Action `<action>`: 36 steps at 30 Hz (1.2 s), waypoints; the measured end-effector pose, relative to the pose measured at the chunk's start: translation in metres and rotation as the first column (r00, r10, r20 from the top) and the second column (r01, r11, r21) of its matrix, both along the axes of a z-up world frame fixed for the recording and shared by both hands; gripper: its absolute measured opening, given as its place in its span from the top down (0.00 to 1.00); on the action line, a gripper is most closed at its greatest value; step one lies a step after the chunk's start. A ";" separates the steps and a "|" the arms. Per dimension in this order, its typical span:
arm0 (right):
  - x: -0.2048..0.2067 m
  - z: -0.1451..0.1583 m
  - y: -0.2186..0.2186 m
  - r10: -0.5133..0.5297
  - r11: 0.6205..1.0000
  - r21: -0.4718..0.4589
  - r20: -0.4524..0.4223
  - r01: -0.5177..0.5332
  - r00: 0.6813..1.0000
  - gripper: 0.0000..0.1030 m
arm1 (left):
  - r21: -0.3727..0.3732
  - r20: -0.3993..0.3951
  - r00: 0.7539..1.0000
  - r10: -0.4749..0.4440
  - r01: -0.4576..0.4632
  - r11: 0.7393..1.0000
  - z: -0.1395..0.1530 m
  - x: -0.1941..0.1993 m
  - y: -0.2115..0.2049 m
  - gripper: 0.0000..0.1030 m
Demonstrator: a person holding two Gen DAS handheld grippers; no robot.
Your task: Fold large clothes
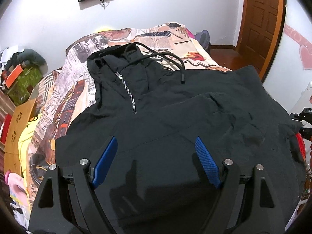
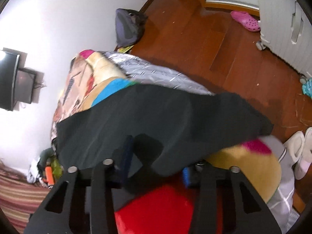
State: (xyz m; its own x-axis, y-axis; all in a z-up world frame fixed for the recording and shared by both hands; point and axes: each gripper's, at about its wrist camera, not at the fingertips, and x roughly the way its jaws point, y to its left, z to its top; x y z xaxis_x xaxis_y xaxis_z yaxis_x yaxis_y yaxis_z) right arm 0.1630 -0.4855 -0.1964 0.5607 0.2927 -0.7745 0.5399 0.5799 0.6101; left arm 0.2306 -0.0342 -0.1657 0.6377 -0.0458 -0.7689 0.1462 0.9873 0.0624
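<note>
On my left wrist view I see the black hooded pullover with a short metal zip at the neck spread across the bed covered in a newspaper-print patterned sheet, hood end away from me near the white wall, its black drawstring cord looping out over the sheet. My left gripper hangs over the lower body of the garment with its blue-padded fingers standing wide apart; nothing sits between the pads and they press on no cloth. On my right wrist view, which is blurred, a corner of the same black hooded pullover drapes over the bed edge, above the reddish-brown wooden floor. My right gripper has a fold of that fabric lying across its fingers; one blue pad is mostly buried in cloth, the other only peeks out beneath the hem, so I cannot tell whether the pads truly pinch the fabric. Below the gripper sits a glossy red object. A pink perforated clog lies on the floor, well apart from the bed.
</note>
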 end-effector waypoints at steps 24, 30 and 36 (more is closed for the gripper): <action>0.043 0.211 0.143 0.418 0.867 -0.444 0.402 -0.226 0.815 0.90 | -0.044 0.062 0.997 0.037 -0.034 0.998 0.020 -0.013 0.031 0.21; 0.050 0.199 0.207 0.539 0.815 -0.466 0.396 -0.343 0.744 0.90 | -0.065 0.066 0.996 0.063 -0.059 0.996 0.022 -0.021 0.047 0.21; 0.058 0.157 0.288 0.707 0.683 -0.502 0.270 -0.531 0.653 0.90 | -0.081 0.067 0.993 0.094 -0.088 0.993 0.023 -0.030 0.063 0.21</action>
